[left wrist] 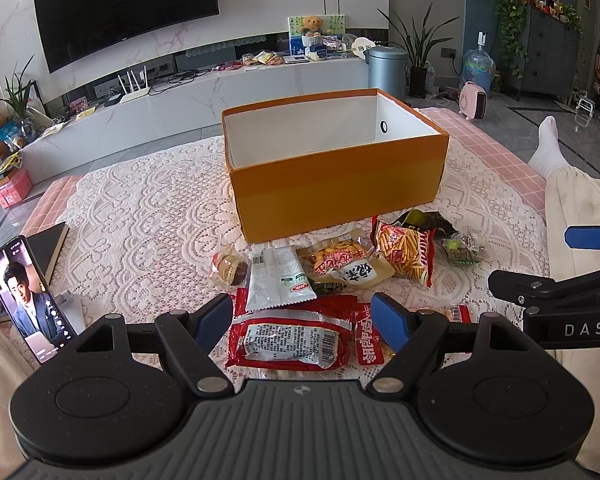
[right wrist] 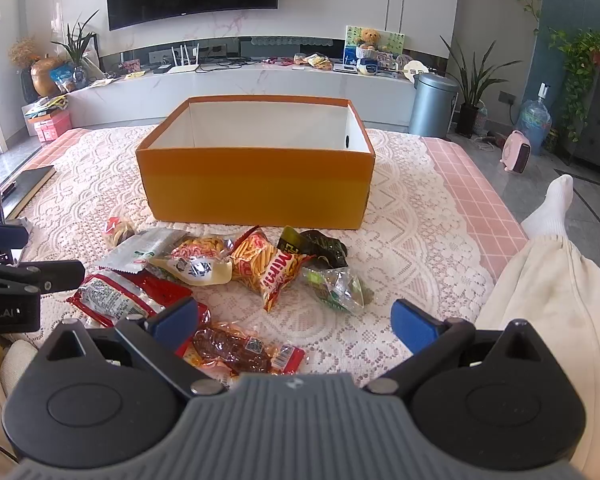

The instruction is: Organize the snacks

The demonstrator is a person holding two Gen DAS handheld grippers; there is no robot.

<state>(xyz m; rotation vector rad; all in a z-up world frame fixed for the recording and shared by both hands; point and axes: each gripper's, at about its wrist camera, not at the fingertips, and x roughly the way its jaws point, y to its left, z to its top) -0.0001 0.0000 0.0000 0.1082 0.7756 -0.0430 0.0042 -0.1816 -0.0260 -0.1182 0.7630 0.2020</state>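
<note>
Lace cloth (left wrist: 148, 200) covers the pink checked mat on the floor, and on it stands an orange box (left wrist: 336, 188) with a white inside, open at the top and holding nothing that can be seen. Just in front of the box lies a loose heap of snack packets. The biggest is a red packet with a printed label (left wrist: 288, 340), lying flat right between the fingers of the left gripper (left wrist: 302, 318). Behind it are a white and green sachet (left wrist: 278, 276), a yellow pouch of rice crackers (left wrist: 344, 264) and a red bag of stick snacks (left wrist: 404, 250), with a dark green wrapper (left wrist: 428, 220) nearest the box. A clear packet of green bits (right wrist: 336, 286) lies off to the right, and a small round cake in wrap (left wrist: 230, 268) to the left. A red-brown meat snack (right wrist: 236, 350) sits just under the right gripper (right wrist: 296, 322). Both grippers hover low over the heap with their blue pads spread wide, holding nothing. A phone (left wrist: 28, 296) showing a video is propped at the left edge, beside a dark book (left wrist: 50, 242). A person's leg in cream trousers and a white sock (right wrist: 552, 208) stretches along the right.
</note>
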